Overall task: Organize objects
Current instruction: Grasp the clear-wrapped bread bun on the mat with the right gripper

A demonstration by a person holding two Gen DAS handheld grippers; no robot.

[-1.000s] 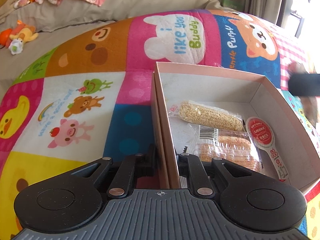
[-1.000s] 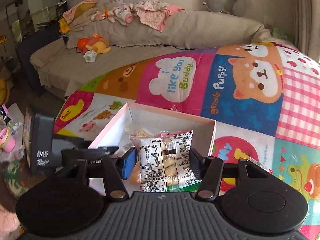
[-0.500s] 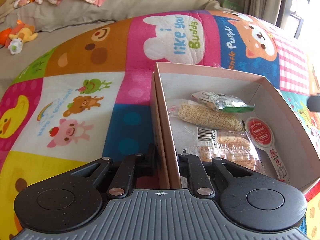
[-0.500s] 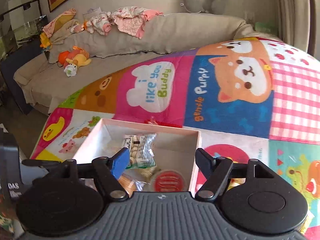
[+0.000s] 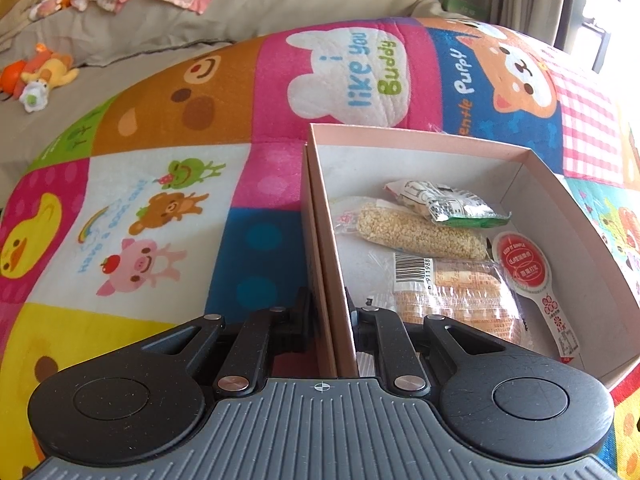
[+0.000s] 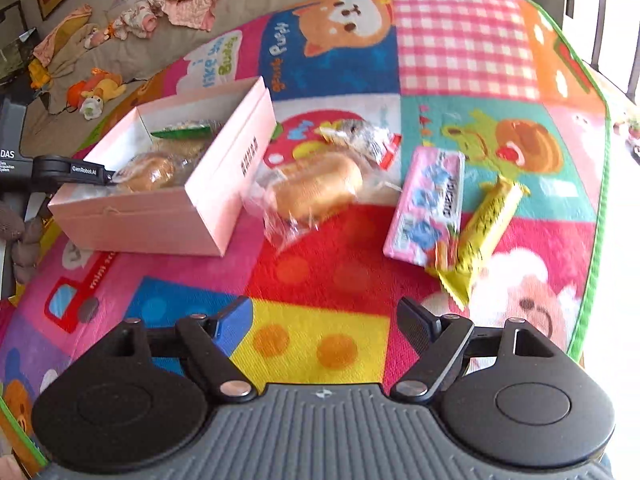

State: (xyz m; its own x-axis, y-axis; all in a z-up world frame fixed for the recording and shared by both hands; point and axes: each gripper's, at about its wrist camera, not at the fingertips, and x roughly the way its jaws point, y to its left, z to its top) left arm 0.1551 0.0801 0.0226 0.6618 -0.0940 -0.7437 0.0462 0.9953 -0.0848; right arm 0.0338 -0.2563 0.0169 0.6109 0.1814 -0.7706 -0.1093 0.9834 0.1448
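Between the fingers of the left gripper (image 5: 329,312) stands the near side wall of the pink box (image 5: 320,216), pinched from both sides. Just ahead and to its right, inside the box, lie a grain bar (image 5: 416,232), a green-edged packet (image 5: 444,204), a wafer pack (image 5: 452,292) and a red round label (image 5: 522,266). The right gripper (image 6: 326,316) hovers spread wide and empty over the play mat (image 6: 340,276). Ahead of it lie a wrapped bun (image 6: 316,190), a small clear packet (image 6: 360,136), a pink pack (image 6: 430,204) and a yellow bar (image 6: 484,226), with the box off to its left.
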